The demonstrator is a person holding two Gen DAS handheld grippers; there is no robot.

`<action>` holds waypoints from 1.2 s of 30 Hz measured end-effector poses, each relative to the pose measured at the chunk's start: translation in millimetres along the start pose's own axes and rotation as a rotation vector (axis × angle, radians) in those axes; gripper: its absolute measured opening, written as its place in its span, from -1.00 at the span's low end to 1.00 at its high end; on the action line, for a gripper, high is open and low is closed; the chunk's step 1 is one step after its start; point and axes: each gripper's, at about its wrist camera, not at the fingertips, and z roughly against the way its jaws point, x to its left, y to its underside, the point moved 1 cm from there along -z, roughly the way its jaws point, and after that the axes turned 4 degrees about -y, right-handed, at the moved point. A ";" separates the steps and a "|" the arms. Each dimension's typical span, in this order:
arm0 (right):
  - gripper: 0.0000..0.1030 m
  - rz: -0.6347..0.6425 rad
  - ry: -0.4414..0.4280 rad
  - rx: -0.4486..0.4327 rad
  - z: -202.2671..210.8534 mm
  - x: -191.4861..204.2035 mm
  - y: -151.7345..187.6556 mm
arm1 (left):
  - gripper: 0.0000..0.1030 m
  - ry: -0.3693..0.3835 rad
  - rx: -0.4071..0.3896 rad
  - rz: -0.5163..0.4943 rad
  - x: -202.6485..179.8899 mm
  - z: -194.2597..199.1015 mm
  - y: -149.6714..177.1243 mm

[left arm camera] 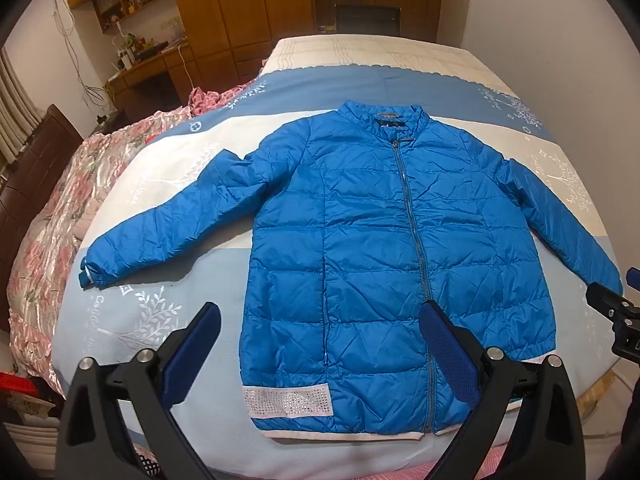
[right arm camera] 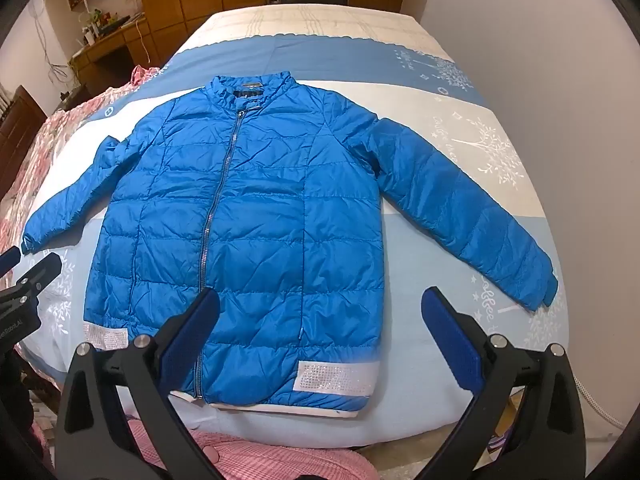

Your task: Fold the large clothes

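Two sleeves spread wide, jacket [left arm camera: 396,256] flat and zipped on bed [left arm camera: 160,320]. Probably light, puffy, slippery; best pinched at cuffs or hem band. Left claw [left arm camera: 320,330] released, hovering over hem. Right claw [right arm camera: 320,314] likewise released, empty. Back side hidden; right cuff partly covered in left view.

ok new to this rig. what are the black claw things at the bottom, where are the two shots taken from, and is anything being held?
Each claw is a hand-held two-finger gripper with a fisheye camera looking forward along its fingers. One picture comes from the left gripper, the other from the right gripper. A zipped blue puffer jacket lies flat, front up, sleeves spread, on the bed. A pink floral quilt is bunched along the bed's side. Both grippers are open above the jacket's hem and hold nothing.
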 end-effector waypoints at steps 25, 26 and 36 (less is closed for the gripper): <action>0.94 -0.003 -0.012 -0.020 -1.3 -3.5 0.0 | 0.92 0.007 -0.006 -0.005 -6.7 1.9 -3.4; 0.94 -0.007 -0.019 -0.033 -3.1 -6.5 0.0 | 0.92 0.011 -0.008 -0.008 -8.4 0.5 -4.4; 0.94 -0.156 -0.008 -0.088 -36.2 -110.7 3.9 | 0.92 0.095 -0.008 -0.054 -66.8 -39.1 -34.4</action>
